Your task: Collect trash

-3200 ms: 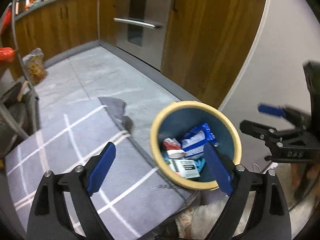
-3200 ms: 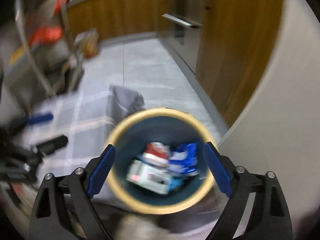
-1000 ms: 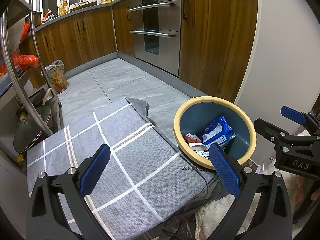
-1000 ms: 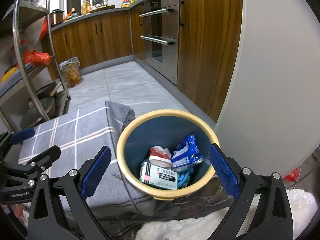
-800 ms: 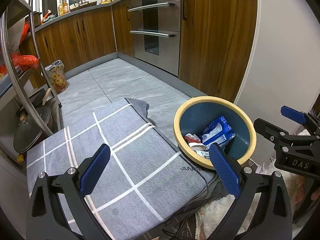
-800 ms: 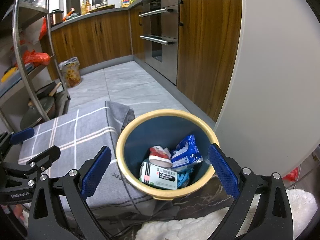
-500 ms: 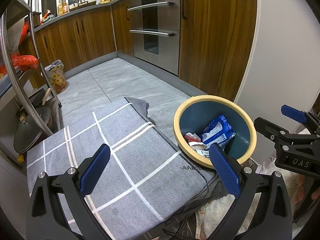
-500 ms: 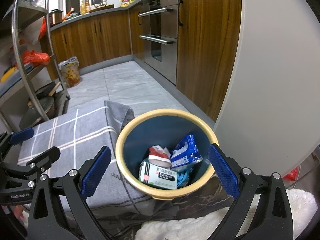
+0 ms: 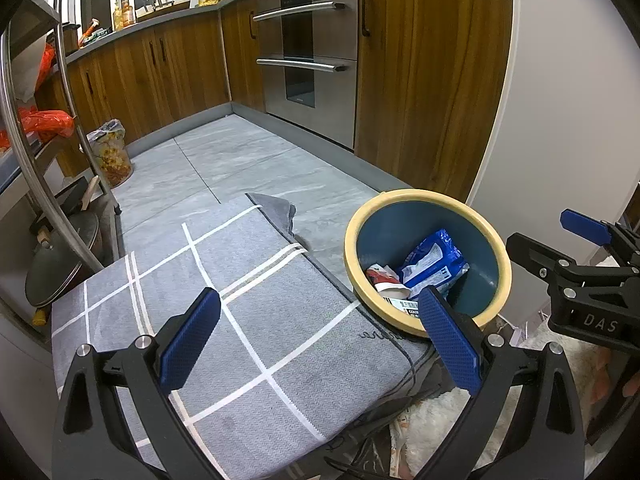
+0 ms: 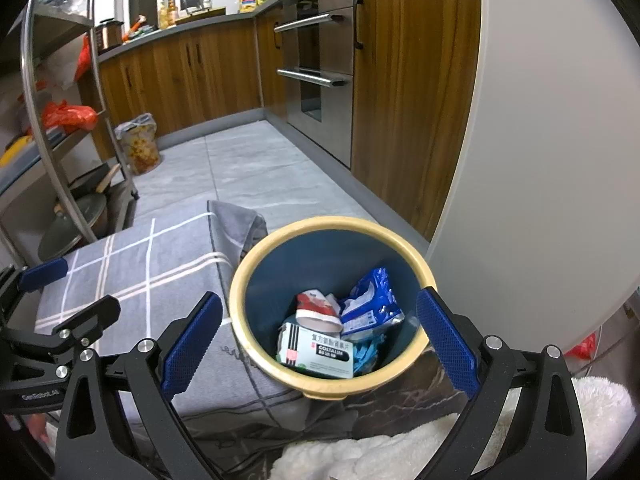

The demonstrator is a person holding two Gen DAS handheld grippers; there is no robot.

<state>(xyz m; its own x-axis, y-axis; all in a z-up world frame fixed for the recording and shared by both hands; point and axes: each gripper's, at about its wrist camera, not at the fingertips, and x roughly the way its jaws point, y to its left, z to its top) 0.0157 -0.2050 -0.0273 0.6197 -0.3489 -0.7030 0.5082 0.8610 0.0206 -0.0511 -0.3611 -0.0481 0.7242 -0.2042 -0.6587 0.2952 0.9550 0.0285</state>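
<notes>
A blue bin with a cream rim (image 9: 495, 240) (image 10: 256, 262) stands at the right edge of a table covered by a grey checked cloth (image 9: 248, 296) (image 10: 152, 264). Inside lie a blue packet (image 10: 374, 300) (image 9: 434, 258), a red and white crushed cup (image 10: 316, 306) (image 9: 380, 276) and a white medicine box (image 10: 316, 350). My left gripper (image 9: 320, 332) is open and empty above the cloth, left of the bin. My right gripper (image 10: 320, 336) is open and empty, held over the bin's near side.
A white fluffy cloth (image 10: 400, 456) lies below the bin. Wooden cabinets and an oven (image 9: 312, 64) line the far side of a grey tiled floor. A metal rack (image 9: 36, 140) with pans stands at the left, a flowered bag (image 9: 114, 152) beside it. A grey wall (image 10: 540, 160) rises at the right.
Over the last second nothing has visibly moved. Since 3.2 seconds ago both grippers have drawn back and up from the bin.
</notes>
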